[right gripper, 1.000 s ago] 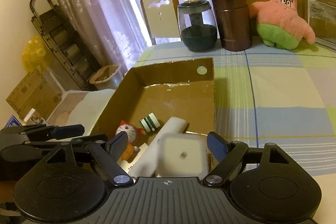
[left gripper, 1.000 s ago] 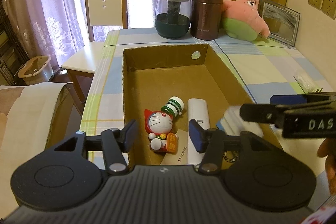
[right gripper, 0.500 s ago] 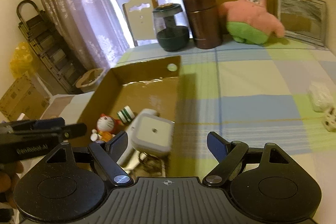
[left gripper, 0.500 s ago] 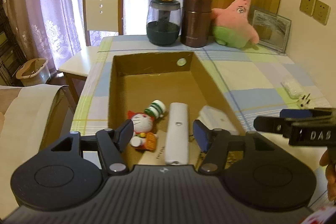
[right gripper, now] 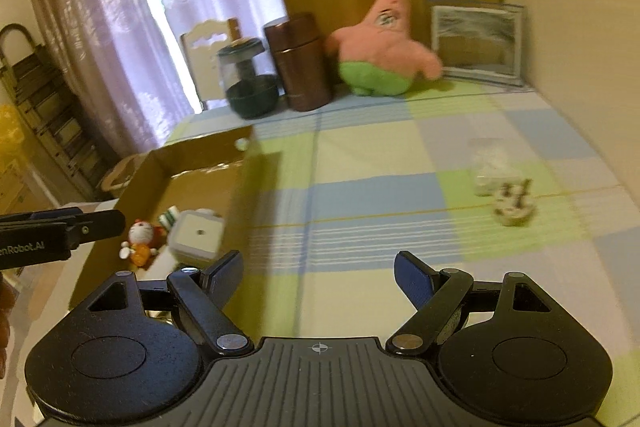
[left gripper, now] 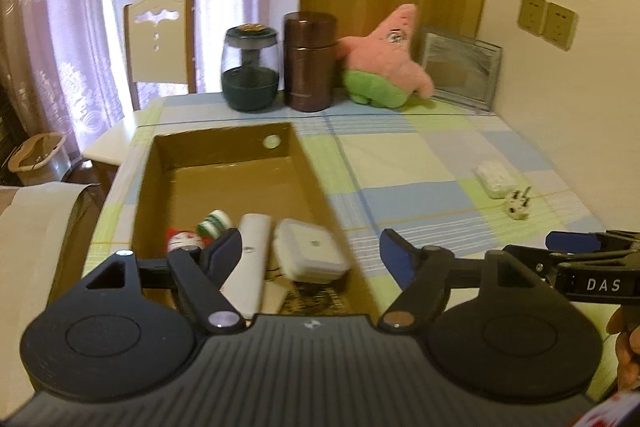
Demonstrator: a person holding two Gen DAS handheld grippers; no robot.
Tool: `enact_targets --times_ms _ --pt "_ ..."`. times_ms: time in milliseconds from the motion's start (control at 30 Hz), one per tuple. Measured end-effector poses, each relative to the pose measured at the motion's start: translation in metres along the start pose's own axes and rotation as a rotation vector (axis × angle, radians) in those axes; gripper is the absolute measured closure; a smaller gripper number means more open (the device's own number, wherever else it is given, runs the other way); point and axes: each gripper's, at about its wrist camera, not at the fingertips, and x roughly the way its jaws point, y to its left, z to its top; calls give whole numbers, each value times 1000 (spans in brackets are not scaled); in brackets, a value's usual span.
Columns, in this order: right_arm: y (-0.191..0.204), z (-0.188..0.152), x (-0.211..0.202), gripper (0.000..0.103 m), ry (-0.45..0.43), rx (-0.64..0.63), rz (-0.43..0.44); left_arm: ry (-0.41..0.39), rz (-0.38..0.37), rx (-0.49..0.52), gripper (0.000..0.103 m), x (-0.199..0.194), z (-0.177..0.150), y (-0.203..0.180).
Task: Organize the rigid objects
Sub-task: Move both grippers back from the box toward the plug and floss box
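Both our claws, left (left gripper: 310, 253) and right (right gripper: 318, 273), are open and hold nothing. The white plug adapter (right gripper: 513, 205) lies on the desk (right gripper: 360, 155), well apart from the cardboard box (left gripper: 312, 163). Its prongs may slip when we grip it.

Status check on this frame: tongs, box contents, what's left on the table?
Both tongs open and empty: left tongs, right tongs. White square case lies in cardboard box. Plug adapter on the tablecloth, unobstructed.
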Motion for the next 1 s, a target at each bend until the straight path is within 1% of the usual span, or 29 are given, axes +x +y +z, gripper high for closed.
enact_targets --times_ms 233,533,733,1000 --pt "-44 -1 -37 23 -42 44 -82 -18 -56 24 25 -5 6 -46" --pt "-92 -7 -71 23 -70 86 -155 -17 -115 31 20 0 4 -96" --pt "-117 -9 -83 23 -79 118 -184 1 -132 42 17 9 -4 -125" --pt "-139 -8 -79 23 -79 126 -201 26 -150 58 16 26 -8 -147"
